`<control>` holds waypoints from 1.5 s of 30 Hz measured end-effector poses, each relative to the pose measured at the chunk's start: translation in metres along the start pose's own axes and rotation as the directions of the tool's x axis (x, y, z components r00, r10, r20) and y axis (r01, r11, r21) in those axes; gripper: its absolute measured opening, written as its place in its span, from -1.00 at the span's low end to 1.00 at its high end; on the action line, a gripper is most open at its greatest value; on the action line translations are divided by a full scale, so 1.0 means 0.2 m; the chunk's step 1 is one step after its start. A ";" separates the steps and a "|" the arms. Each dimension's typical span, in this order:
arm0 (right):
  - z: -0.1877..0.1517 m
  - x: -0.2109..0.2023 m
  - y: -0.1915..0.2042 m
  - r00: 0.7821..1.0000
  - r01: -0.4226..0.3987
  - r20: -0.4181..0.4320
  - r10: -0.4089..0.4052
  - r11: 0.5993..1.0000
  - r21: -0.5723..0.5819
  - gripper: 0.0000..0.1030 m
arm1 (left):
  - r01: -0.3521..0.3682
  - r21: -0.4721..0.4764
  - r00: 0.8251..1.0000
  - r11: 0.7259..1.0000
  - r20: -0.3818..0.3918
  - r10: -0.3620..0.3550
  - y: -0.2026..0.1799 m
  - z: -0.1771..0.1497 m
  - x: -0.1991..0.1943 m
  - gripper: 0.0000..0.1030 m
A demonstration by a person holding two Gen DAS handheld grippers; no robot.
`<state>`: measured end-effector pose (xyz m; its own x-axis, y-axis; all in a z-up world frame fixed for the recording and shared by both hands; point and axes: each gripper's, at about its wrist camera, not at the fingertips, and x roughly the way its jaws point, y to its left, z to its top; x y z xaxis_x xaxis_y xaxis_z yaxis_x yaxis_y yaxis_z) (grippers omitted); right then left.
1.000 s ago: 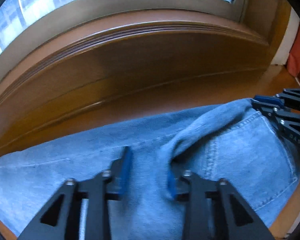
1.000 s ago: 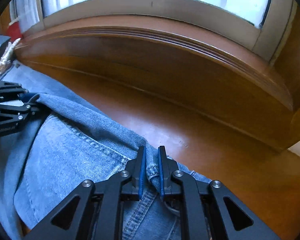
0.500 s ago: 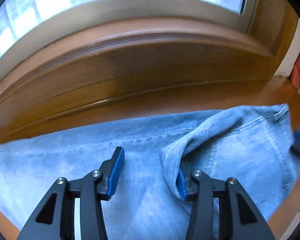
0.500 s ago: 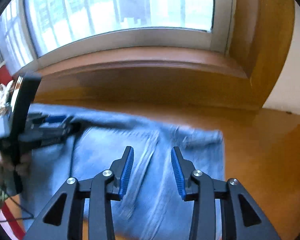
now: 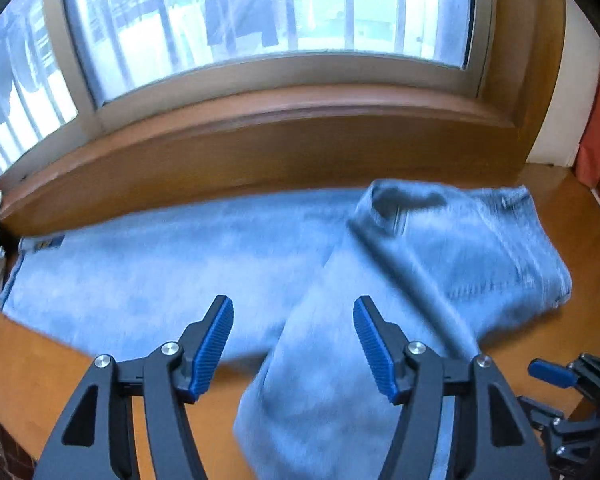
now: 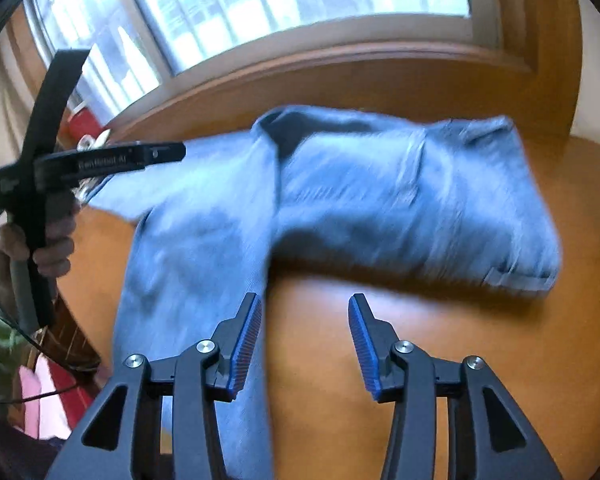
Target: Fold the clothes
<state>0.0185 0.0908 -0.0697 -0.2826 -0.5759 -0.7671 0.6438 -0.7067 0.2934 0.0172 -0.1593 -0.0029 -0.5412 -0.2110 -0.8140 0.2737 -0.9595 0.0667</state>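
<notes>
Garment: a pair of light-blue denim jeans [image 5: 160, 264] lies spread on the glossy orange-brown wooden tabletop [image 6: 480, 352], just below the brown wooden window sill [image 5: 300, 136]; one leg runs along the sill side, the other trails off the near edge of the table.
Waist end: it is bunched at the right in the left wrist view, with a pocket and stitched seams showing.
Left gripper [image 5: 292, 340]: its jaws have just been opening and stand apart above the hanging leg; nothing is pinched between the blue ribbed pads.
Right gripper [image 6: 304, 340]: its jaws have also just been opening and are apart over bare wood, clear of the cloth.
Handling: the denim is probably limp but fairly heavy and thick; it should sag and drag on the wood rather than slide freely.
Where to grip: likely the hem of the hanging leg and the waistband edge, where doubled seams give the pads a firm bite.
Risk: a shallow pinch on a single layer may slip out under the garment's weight.
</notes>
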 end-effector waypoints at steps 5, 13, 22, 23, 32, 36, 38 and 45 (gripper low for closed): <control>-0.11 -0.01 0.08 1.000 -0.024 -0.012 0.025 0.999 0.037 -0.12 | 0.006 -0.011 0.999 1.000 -0.042 -0.006 0.07 -0.13 -0.01 0.17; -0.17 0.10 0.22 0.997 0.080 -0.003 -0.080 0.995 0.062 -0.59 | 0.037 0.036 0.999 0.999 -0.036 -0.036 0.34 -0.19 0.00 0.17; 0.09 -0.03 0.63 0.987 0.091 0.118 -0.105 0.988 0.124 -0.88 | 0.095 0.152 0.995 0.984 0.002 -0.096 0.94 -0.18 0.09 0.17; 0.15 -0.05 0.69 0.985 0.079 0.145 -0.096 0.990 0.121 -0.88 | 0.088 0.154 0.996 0.984 0.003 -0.090 0.99 -0.17 0.11 0.17; 0.85 0.13 1.07 0.965 -0.067 0.259 0.047 0.995 0.068 -0.88 | 0.143 0.081 0.990 0.986 0.000 -0.144 1.39 -0.16 0.15 0.17; 1.08 0.46 1.14 0.975 -0.097 0.206 0.080 0.993 0.074 -0.88 | 0.148 0.048 0.989 0.988 -0.014 -0.147 1.50 -0.19 0.19 0.17; 1.16 0.65 1.17 0.982 -0.091 0.172 0.075 0.992 0.086 -0.88 | 0.146 0.050 0.989 0.988 -0.023 -0.145 1.54 -0.21 0.20 0.17; 1.21 1.21 1.22 0.999 -0.006 0.043 0.000 0.990 0.139 -0.81 | 0.134 0.049 0.990 0.990 -0.058 -0.132 1.63 -0.22 0.28 0.17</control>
<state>-0.0650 -0.3200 -0.0461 -0.3129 -0.5932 -0.7417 0.5405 -0.7534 0.3745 0.1109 -0.4750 -0.0520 -0.5252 -0.0716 -0.8480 0.1590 -0.9872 -0.0151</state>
